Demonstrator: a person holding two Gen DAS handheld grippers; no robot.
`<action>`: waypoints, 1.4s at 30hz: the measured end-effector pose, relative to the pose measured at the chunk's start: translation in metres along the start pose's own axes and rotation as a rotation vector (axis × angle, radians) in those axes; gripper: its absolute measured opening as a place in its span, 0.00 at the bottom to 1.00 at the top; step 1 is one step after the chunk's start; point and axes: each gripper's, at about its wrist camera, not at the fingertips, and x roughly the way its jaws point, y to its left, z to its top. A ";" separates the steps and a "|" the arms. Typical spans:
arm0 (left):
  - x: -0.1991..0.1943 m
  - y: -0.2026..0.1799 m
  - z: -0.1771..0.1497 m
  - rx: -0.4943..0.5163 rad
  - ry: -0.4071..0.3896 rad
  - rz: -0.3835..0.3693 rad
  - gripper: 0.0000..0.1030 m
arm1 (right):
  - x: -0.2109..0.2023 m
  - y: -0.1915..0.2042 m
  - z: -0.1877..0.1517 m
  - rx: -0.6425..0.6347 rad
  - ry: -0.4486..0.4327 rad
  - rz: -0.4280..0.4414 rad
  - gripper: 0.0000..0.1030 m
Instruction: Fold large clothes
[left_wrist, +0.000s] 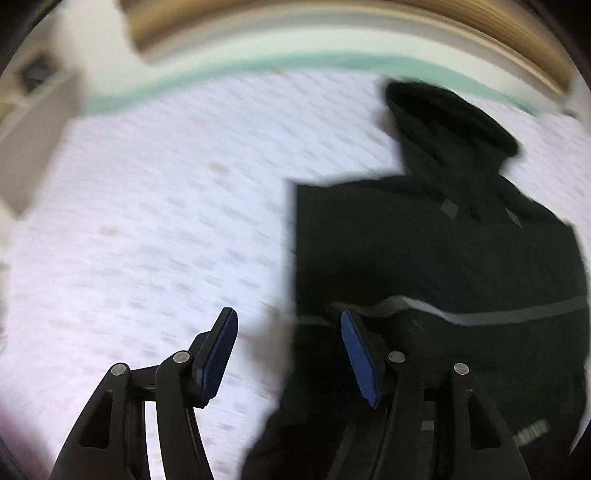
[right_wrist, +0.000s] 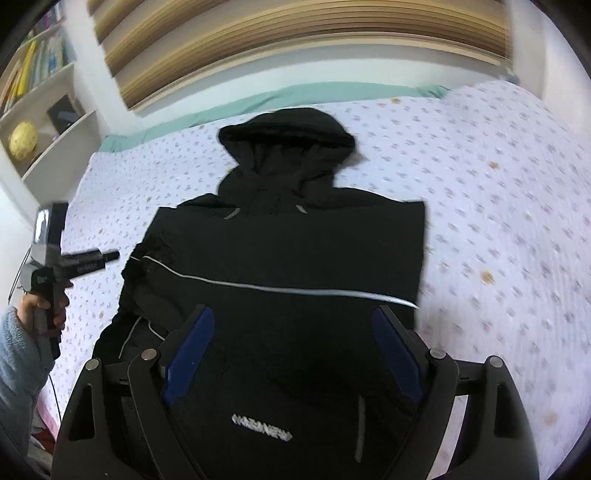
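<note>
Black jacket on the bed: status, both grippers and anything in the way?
Left gripper open, empty, at jacket's edge. Right gripper open, empty, over its lower half. Jacket flat on bedsheet, hood at far end. Nothing in the way.

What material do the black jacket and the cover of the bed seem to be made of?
The black jacket looks like smooth synthetic shell, perhaps nylon or polyester: matte, faint sheen, with a grey reflective-looking stripe. The bed cover looks like soft woven or quilted cotton, dull, with a small printed pattern; blur leaves this uncertain.
</note>
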 end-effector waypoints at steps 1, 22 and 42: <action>-0.002 0.004 0.004 -0.042 -0.012 0.052 0.58 | 0.009 0.004 0.002 -0.002 0.007 0.008 0.86; 0.047 -0.151 -0.045 0.180 0.197 -0.565 0.32 | 0.140 -0.012 -0.002 0.236 0.309 0.047 0.85; 0.031 -0.114 0.020 0.085 0.115 -0.515 0.32 | 0.079 -0.015 0.063 0.251 0.147 0.072 0.85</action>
